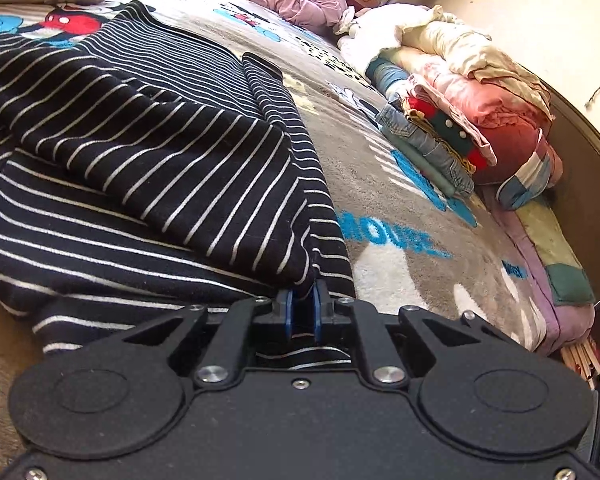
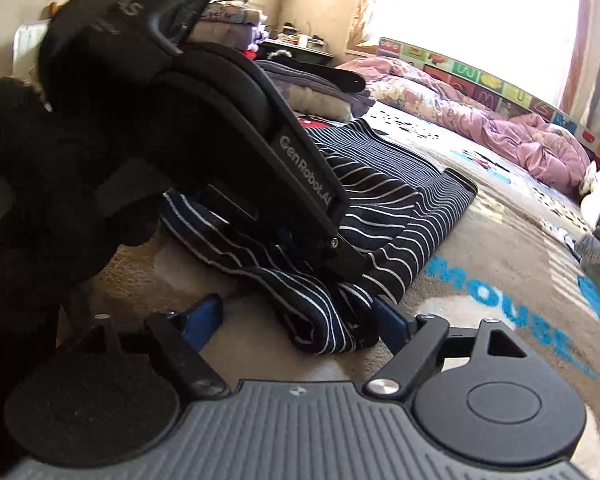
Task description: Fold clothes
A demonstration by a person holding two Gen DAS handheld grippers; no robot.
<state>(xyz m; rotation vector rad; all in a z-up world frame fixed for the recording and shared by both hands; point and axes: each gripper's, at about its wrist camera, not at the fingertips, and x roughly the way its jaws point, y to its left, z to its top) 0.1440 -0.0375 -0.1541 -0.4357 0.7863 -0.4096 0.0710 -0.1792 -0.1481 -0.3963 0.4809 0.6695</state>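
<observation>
Pinching striped top (image 1: 148,152) hem with left gripper (image 1: 303,312), blue pads together on cloth; lying folded on blanket (image 1: 400,208). Right gripper (image 2: 298,322) gaping wide around near fold.

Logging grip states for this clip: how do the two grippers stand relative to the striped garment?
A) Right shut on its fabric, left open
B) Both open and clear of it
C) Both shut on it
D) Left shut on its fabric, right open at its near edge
D: the left gripper pinches a fold of the striped garment, while the right gripper has its blue fingers spread wide around the bunched near edge.
</observation>
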